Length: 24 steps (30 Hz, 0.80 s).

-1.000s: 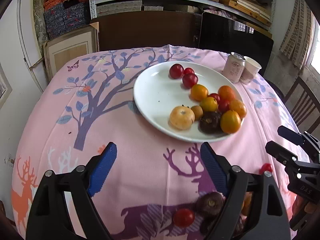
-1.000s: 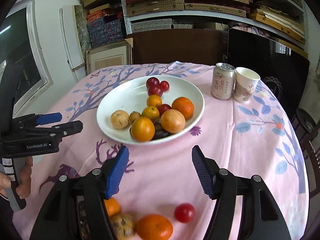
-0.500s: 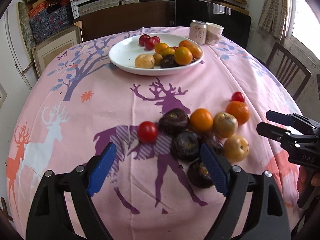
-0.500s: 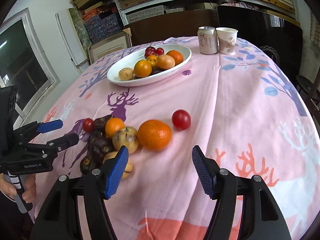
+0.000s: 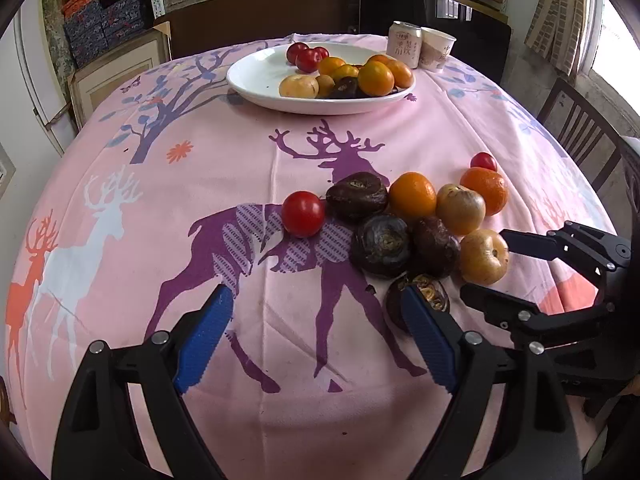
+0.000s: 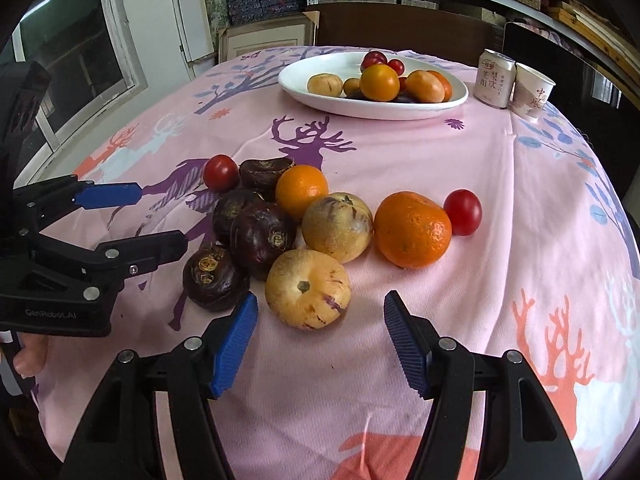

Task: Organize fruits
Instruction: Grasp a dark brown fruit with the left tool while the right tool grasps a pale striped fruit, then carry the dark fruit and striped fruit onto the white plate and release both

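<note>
Nearest the right wrist camera: right gripper (image 6: 318, 330) with ribbed blue pads, jaws just narrowed but apart, gripping nothing.

Just beyond, touching neither pad: pale yellow purple-streaked round melon-like fruit (image 6: 307, 288) on soft pink deer-print tablecloth (image 6: 500, 264). Beside and behind, crowding it: knobbly dark purple round fruits (image 6: 262, 238), second streaked yellow fruit (image 6: 338, 227), dimpled orange mandarin (image 6: 412, 229), glossy red cherry tomato (image 6: 463, 212). At left: left gripper (image 5: 316, 330), wide open, empty, hovering over bare cloth near the dark fruits. Farther back: smooth white ceramic plate (image 6: 316, 94) heaped with sorted fruit; behind, slim metal drink can (image 6: 494, 79) touching paper cup (image 6: 532, 91).
</note>
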Tool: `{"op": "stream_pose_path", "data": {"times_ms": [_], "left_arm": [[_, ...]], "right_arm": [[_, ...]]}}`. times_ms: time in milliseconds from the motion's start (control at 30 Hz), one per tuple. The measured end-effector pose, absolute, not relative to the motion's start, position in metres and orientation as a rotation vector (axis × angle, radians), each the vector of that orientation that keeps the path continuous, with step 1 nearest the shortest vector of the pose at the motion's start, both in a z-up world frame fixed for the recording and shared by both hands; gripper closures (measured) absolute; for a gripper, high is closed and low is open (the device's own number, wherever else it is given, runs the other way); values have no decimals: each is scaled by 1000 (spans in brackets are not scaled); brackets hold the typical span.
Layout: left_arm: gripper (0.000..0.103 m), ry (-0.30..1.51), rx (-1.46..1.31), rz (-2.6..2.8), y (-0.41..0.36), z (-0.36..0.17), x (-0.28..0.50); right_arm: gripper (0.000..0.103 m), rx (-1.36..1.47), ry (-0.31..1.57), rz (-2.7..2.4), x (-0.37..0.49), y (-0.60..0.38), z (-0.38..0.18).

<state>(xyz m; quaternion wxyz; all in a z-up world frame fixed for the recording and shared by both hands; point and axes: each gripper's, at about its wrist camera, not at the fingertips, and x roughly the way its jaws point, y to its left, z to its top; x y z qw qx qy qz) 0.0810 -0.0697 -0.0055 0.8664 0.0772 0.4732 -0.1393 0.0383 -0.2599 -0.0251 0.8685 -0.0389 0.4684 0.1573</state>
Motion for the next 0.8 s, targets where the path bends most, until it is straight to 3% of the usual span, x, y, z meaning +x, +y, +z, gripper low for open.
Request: {"op": "stream_pose_path", "data": {"times_ms": [67, 100, 500, 700, 800], "left_arm": [[19, 997, 157, -295, -70, -6, 81], [19, 1000, 157, -298, -70, -6, 81], [19, 1053, 213, -379, -111, -24, 70], [63, 1043, 237, -404, -127, -27, 72], [63, 1053, 286, -421, -132, -23, 71]], "right_arm": [[49, -91, 978, 323, 42, -258, -27], [63, -81, 974, 335, 42, -258, -26], [62, 23, 917, 279, 26, -307, -11], [62, 39, 917, 266, 23, -320, -11], [62, 43, 896, 273, 22, -321, -3]]}}
